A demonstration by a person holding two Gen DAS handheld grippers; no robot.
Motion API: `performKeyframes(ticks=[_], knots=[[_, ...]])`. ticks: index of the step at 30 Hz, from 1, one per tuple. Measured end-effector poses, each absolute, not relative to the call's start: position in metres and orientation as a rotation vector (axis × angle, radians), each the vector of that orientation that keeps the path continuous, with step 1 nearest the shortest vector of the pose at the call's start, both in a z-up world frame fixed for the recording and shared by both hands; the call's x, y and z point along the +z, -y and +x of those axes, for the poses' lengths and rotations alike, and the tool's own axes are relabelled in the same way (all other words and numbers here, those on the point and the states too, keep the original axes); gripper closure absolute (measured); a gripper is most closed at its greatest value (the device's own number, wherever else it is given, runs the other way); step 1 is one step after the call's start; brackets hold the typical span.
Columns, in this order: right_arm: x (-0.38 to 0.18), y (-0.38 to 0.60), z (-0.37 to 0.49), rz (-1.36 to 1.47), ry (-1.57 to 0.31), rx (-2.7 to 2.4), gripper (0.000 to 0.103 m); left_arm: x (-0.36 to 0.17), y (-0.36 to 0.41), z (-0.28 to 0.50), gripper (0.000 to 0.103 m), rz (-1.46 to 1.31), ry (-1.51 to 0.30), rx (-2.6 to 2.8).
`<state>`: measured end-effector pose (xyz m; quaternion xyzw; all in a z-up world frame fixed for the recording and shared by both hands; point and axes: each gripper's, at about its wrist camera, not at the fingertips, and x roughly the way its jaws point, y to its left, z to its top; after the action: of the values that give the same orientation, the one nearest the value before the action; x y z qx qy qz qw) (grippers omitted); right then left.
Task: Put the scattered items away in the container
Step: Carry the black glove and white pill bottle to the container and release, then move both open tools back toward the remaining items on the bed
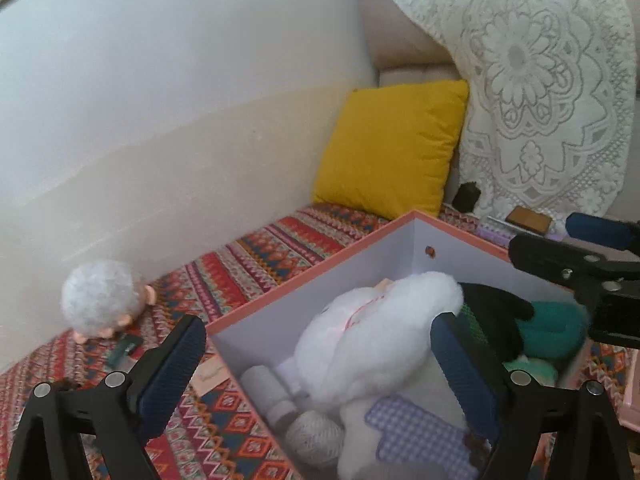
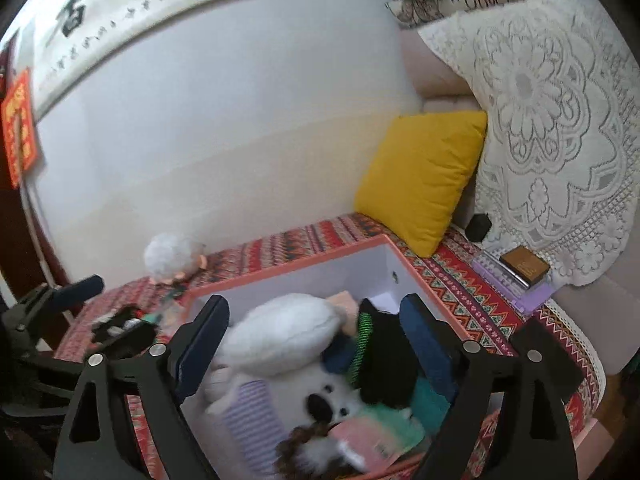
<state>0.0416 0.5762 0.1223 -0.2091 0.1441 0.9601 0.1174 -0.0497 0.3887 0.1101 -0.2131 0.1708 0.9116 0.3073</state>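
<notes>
Nearest the cameras, the left gripper [image 1: 316, 364] is seen with its fingers spread wide and nothing between them, hovering over the near corner of the box [image 1: 280, 294]; the right gripper [image 2: 314, 344] is likewise held with its fingers apart and empty above the box interior. The box, pink-edged with pale inner walls, is set on a patterned red woven cover [image 1: 256, 256] and is already filled: a white plush toy [image 1: 372, 344], a black glove [image 1: 496, 312], a teal knitted item [image 1: 556, 332], a ball of pale yarn [image 1: 316, 436] and a checked lilac cloth [image 1: 412, 432] are seen inside it. Left of the box, outside it, a grey-haired doll [image 1: 100, 304] lies on the cover close to the wall, with a small dark green item [image 1: 126, 350] just beside it. Beyond the box, a brown case [image 2: 524, 268] rests on a lilac flat item [image 2: 516, 284], and a small black object [image 2: 478, 226] stands behind them. Further back, a yellow cushion [image 1: 392, 148] is leaned against a beige sofa back [image 1: 400, 36], over which a cream lace throw [image 1: 540, 92] is draped. The plain two-tone wall [image 1: 180, 100] closes the scene, with a calligraphy scroll [image 2: 120, 4] hung high and a red paper decoration [image 2: 20, 124] at the far left.
</notes>
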Motion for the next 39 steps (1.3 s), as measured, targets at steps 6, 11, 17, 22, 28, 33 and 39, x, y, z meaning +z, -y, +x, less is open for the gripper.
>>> performKeyframes(ticks=[6, 11, 17, 22, 28, 33, 39], knots=[[0.157, -0.522, 0.075, -0.536, -0.381, 2.879, 0.007, 0.134, -0.347, -0.021, 0.007, -0.509, -0.428, 2.442], [0.171, -0.459, 0.086, -0.537, -0.325, 2.951, 0.005, 0.144, -0.299, -0.006, 0.006, -0.487, -0.412, 2.480], [0.158, -0.370, 0.064, -0.643, -0.269, 3.073, 0.004, 0.129, -0.211, -0.007, 0.005, -0.536, -0.401, 2.590], [0.126, -0.288, 0.024, -0.815, -0.215, 3.174, 0.004, 0.093, -0.116, -0.030, 0.004, -0.675, -0.396, 2.717], [0.080, -0.207, -0.034, -0.964, -0.042, 3.229, 0.004, 0.050, -0.026, -0.070, 0.005, -0.850, -0.320, 2.826], [0.041, -0.176, -0.096, -1.098, 0.009, 3.191, 0.004, 0.017, 0.010, -0.118, 0.005, -0.983, -0.199, 2.824], [-0.002, -0.174, -0.177, -1.228, -0.136, 3.127, 0.005, -0.013, 0.014, -0.196, 0.005, -1.090, -0.058, 2.763]])
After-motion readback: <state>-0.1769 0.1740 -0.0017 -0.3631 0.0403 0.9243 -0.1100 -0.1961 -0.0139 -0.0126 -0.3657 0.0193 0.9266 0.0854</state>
